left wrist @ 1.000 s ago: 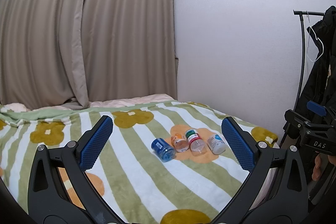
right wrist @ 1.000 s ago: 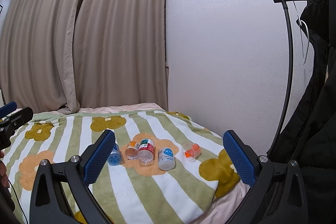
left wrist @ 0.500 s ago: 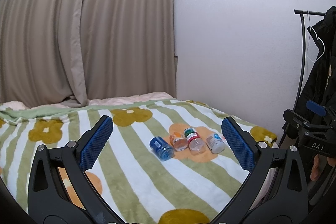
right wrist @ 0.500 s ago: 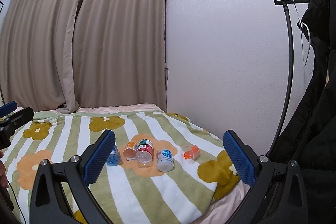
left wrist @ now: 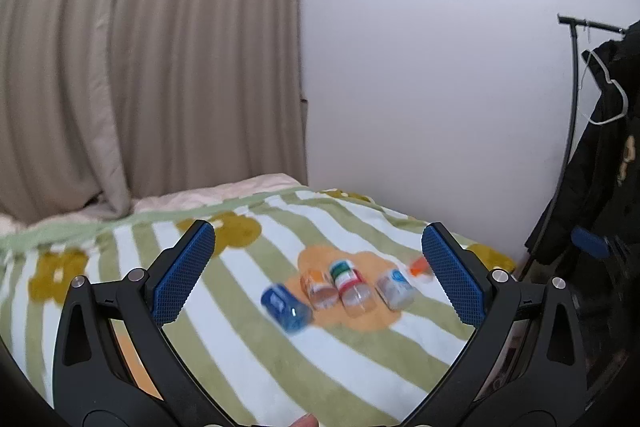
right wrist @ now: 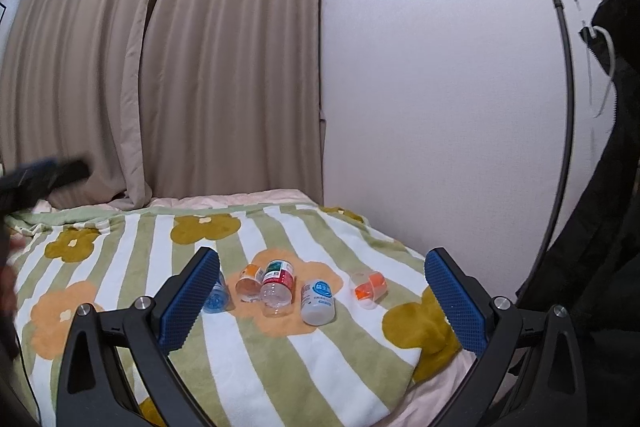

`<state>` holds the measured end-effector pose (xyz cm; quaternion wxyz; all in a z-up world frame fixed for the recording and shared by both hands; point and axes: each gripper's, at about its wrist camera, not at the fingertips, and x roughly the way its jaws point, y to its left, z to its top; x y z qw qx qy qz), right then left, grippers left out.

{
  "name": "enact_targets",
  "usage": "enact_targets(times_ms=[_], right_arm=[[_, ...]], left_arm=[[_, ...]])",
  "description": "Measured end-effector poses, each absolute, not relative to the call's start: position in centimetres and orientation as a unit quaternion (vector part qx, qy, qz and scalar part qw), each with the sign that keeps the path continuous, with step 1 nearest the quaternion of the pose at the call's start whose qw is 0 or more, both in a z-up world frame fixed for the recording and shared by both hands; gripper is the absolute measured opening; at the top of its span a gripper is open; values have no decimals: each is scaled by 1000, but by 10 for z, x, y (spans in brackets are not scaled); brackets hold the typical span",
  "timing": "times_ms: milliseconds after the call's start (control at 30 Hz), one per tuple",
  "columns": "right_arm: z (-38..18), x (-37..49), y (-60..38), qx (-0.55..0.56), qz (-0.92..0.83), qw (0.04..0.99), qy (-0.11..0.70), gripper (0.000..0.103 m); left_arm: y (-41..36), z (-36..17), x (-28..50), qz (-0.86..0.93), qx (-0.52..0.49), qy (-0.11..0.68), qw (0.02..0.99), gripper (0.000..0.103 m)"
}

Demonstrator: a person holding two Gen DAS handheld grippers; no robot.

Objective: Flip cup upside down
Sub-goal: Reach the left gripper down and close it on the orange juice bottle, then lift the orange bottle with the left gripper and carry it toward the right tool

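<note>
Several small plastic cups lie on their sides in a row on the striped flower blanket: a blue cup half behind my finger, an orange-label cup, a red-and-green-label cup, a white cup and a clear orange cup. The left wrist view shows the same row, blurred: blue cup, red-and-green-label cup, white cup. My right gripper and left gripper are both open, empty and well short of the cups.
A beige curtain and a white wall stand behind the bed. A coat rack with a black coat is at the right, past the bed's edge. The left gripper shows blurred at the far left.
The left gripper has risen and swung, blurring its view and bringing the orange cup into sight. The right gripper has come slightly closer to the cups. No cup has moved.
</note>
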<state>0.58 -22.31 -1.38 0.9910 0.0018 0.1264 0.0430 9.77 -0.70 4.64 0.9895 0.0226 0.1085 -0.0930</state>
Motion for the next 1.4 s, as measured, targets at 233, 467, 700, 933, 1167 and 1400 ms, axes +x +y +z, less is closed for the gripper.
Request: enact_targets(times_ms=[233,467,700,933,1167,1400], right_arm=[[-40,49,-212,-3,78,985,151,103],[-80,92,-189,-7,127,978,167,103],[-117,122,-175,12,158,969,189,103],[-143,138,-163,18,179,962,205,103],[-154,142,-153,23,195,957,212,103],[-150,136,-150,22,199,956,216,103]], left_arm=[[-29,38,260,-117,55,286,950,103],[-41,-61,398,-96,63,485,867,103],[-29,-150,475,-73,5,595,801,100],[-38,-197,499,-76,14,645,760,98],[-40,-227,508,-87,-28,678,730,73],[-31,-219,497,-105,-65,665,737,56]])
